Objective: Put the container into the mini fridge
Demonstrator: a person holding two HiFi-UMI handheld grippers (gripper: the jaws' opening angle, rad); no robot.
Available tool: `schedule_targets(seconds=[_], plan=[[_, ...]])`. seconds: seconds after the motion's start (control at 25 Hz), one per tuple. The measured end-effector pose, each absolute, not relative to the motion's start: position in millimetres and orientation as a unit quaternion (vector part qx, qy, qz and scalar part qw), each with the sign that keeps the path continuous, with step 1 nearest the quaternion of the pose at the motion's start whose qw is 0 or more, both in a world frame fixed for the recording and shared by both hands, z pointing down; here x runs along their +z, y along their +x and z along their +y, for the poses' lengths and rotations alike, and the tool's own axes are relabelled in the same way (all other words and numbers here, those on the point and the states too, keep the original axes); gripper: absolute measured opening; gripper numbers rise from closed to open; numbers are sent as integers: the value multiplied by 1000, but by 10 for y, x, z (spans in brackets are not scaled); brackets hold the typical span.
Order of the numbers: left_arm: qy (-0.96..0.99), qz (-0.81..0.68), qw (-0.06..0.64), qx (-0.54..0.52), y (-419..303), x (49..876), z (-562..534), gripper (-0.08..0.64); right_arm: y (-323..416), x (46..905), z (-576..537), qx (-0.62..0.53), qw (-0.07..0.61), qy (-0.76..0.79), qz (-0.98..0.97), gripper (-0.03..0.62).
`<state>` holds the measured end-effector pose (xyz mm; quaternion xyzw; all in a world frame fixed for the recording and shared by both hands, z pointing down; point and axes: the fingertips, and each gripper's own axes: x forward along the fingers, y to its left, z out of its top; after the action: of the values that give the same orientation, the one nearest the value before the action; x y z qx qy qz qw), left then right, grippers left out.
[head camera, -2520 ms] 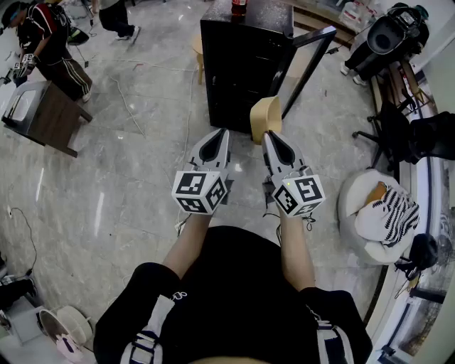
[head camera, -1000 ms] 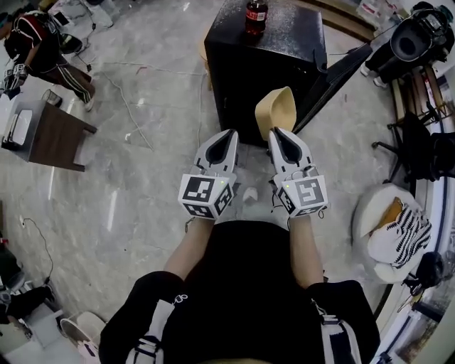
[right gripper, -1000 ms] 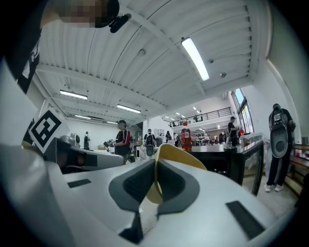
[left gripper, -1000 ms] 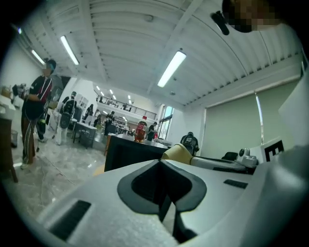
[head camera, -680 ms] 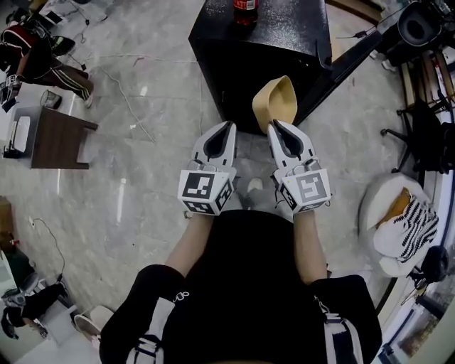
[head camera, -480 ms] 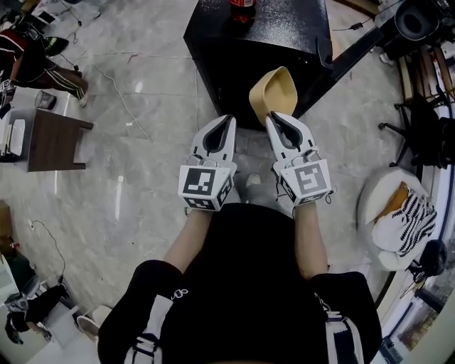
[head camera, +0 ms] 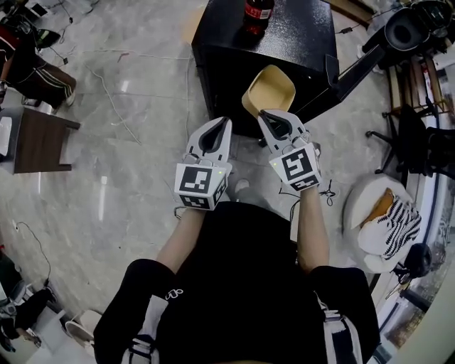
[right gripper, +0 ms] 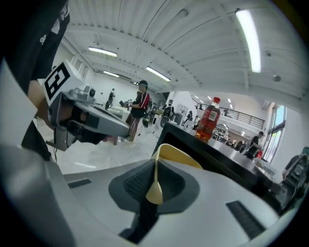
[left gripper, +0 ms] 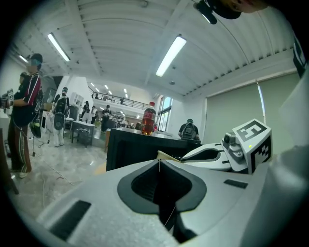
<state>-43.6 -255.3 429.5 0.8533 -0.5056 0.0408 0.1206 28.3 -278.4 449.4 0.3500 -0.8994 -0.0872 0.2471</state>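
Observation:
A tan bowl-shaped container (head camera: 270,89) hangs in front of the black mini fridge (head camera: 234,64), its hollow facing up, level with the fridge's top front edge. My right gripper (head camera: 269,114) is shut on its near rim; in the right gripper view the rim (right gripper: 155,185) is pinched between the jaws. The fridge door (head camera: 355,67) stands open to the right. My left gripper (head camera: 219,122) is shut and empty, just left of the right one. A red-labelled bottle (head camera: 257,14) stands on the fridge top.
A brown side table (head camera: 35,138) stands at the left, with cables (head camera: 106,92) on the marble floor near it. A white seat with striped cloth (head camera: 380,220) and a dark office chair (head camera: 419,135) are at the right. People stand far left.
The container has turned from edge-on to hollow-up and now sits closer to the fridge's top front edge. Both grippers have stayed shut, side by side.

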Motion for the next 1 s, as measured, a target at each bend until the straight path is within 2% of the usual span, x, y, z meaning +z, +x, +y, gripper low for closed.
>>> schedule_targets(seconds=[0.2,0.52,1.0], plan=[[850,-511,126,27,-611,4280,-2674,11,146,4706,-3096,-143,316,317,-883,20],[839,-530,118,12,-931,4222,-2785,11,12,5085,-3564,-193,390,284,-854,21],[829,-545,124,8,-1215,4241,-2940,11,-47,5350,-3993,-194,413,295,-840,21]])
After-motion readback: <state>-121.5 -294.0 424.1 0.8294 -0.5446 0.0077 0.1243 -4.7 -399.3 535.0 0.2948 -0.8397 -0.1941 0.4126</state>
